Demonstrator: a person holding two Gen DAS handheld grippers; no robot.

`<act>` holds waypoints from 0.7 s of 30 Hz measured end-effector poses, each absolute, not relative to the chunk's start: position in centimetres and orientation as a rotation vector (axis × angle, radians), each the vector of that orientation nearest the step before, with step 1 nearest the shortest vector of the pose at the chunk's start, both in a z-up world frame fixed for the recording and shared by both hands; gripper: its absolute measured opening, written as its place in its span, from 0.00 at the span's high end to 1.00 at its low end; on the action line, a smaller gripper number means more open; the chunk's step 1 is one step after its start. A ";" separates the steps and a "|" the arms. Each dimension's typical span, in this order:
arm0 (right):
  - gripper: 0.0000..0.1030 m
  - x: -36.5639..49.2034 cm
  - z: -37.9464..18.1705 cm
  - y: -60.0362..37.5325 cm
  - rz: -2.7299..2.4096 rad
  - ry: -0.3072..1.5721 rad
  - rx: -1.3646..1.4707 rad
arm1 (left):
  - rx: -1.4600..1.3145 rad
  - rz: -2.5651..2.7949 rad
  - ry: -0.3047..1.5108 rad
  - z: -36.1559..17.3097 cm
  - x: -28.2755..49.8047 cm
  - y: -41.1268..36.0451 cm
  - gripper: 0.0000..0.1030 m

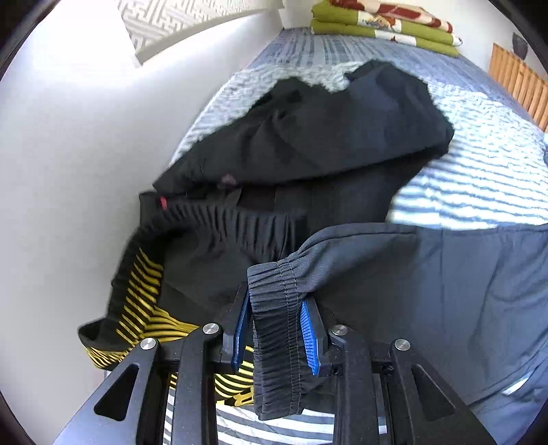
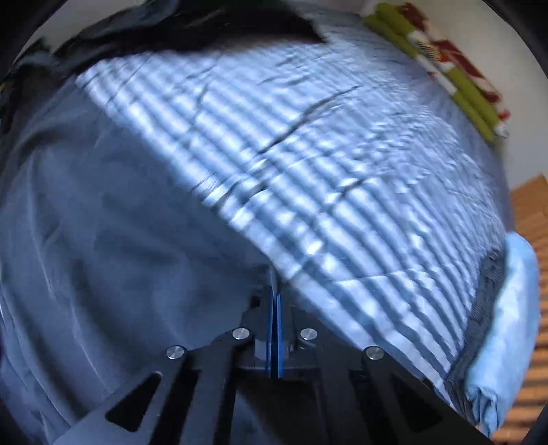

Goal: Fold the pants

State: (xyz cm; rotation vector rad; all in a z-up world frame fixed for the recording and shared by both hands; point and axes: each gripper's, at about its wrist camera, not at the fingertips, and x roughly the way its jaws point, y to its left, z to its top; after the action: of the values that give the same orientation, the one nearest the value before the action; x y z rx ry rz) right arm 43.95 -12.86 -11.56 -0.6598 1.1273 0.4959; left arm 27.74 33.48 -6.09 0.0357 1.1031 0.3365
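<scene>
Pants (image 1: 428, 274): grey, spread on the striped bed (image 1: 479, 164).
Your left gripper (image 1: 275, 328): fingers pinching the elastic waistband (image 1: 277, 308).
Your right gripper (image 2: 275, 308): fingers pressed together at the pants' edge.

Both wrist views close above bed (image 1: 479, 164)

A blue-and-white striped bedspread (image 1: 479, 178) fills mid-frame; a folded green-and-red blanket (image 1: 383, 24) sits at the top, black clothing (image 1: 308, 137) heaped left of centre, yellow-striped black garment (image 1: 144, 308) lower left
</scene>
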 end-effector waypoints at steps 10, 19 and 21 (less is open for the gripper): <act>0.99 38.0 4.3 -21.0 0.301 0.907 -0.403 | 0.026 0.241 0.900 3.1 22.3 30.6 0.72; 0.99 17.8 2.8 -25.5 0.337 1.000 -0.322 | 0.040 0.121 0.997 -2.5 9.0 26.6 0.72; 0.99 14.5 0.5 -25.4 0.359 1.045 -0.306 | 0.058 0.106 1.052 -5.0 7.0 25.8 0.72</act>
State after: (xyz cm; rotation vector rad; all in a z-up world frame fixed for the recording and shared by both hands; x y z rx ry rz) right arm 14.52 -25.41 0.48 -0.3060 1.0452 0.3585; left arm 6.96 25.83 -5.01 0.0579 1.0522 0.1058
